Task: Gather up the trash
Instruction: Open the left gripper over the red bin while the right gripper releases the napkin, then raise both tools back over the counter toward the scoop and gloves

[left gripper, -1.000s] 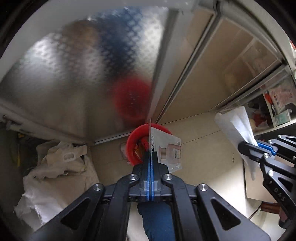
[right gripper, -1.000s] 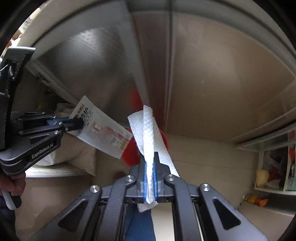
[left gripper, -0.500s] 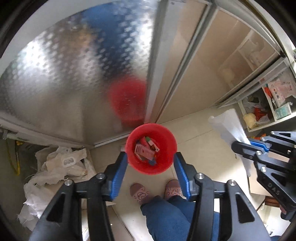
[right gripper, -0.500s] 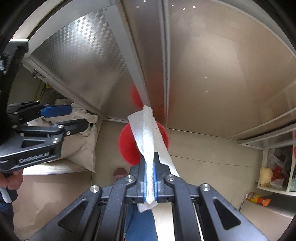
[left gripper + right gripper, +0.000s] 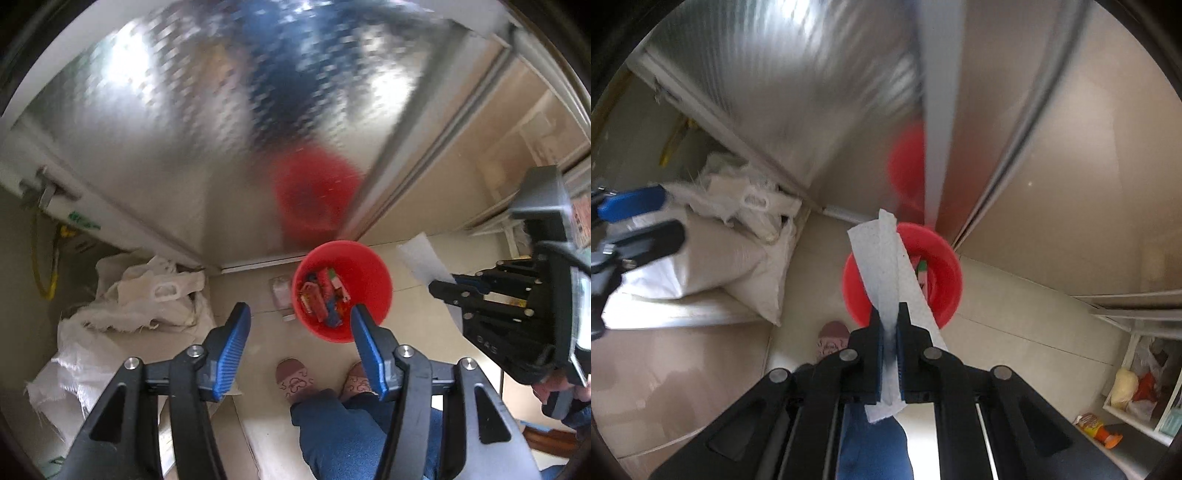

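left wrist view: left gripper (image 5: 300, 334), jaws opening, nothing between them; red bucket (image 5: 341, 290) on the floor below, wrappers inside.
right wrist view: right gripper (image 5: 890, 334) clamped on a paper towel (image 5: 882, 266) above the bucket (image 5: 942, 275). step judged: dropping trash; next, release the towel over the bucket.

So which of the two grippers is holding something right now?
The right gripper: its jaws are shut on a white paper towel above the red bucket. The left gripper has blue pads spread, jaws opening, nothing between them.
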`<state>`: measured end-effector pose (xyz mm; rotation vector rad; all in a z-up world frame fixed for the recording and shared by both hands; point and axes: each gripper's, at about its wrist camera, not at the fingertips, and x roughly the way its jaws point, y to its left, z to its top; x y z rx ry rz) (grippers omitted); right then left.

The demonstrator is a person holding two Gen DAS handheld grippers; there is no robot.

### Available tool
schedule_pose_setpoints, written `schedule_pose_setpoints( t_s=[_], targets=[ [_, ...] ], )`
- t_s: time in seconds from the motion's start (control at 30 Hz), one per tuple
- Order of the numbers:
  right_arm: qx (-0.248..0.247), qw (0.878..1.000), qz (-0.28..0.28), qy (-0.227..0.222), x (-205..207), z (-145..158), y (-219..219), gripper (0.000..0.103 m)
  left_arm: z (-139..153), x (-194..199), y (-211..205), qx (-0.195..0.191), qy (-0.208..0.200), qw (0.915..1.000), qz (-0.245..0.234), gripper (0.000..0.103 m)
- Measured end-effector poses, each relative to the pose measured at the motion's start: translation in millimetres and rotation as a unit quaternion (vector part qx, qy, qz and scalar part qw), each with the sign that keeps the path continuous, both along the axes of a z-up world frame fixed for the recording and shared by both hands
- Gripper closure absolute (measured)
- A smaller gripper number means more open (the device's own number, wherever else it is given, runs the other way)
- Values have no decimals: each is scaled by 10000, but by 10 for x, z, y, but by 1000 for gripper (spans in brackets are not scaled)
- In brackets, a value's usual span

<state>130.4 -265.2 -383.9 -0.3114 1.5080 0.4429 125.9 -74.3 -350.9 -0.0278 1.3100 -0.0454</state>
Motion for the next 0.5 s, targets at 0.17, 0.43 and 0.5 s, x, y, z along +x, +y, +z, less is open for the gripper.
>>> schedule_pose_setpoints(
  t_s=[0.17, 0.43, 0.5],
  targets=[
    [-180, 9997, 120, -118, -4, -129, 29, 52, -96, -50, 203, 67, 25, 9995, 300, 49],
    [-231, 9996, 96, 101, -46, 59, -31, 23, 143, -105, 312, 155, -18, 9990, 409, 49],
    [-161, 9998, 81, 52, -43, 259, -32, 20, 322, -134, 314, 170, -56, 9989, 426, 46]
  ],
)
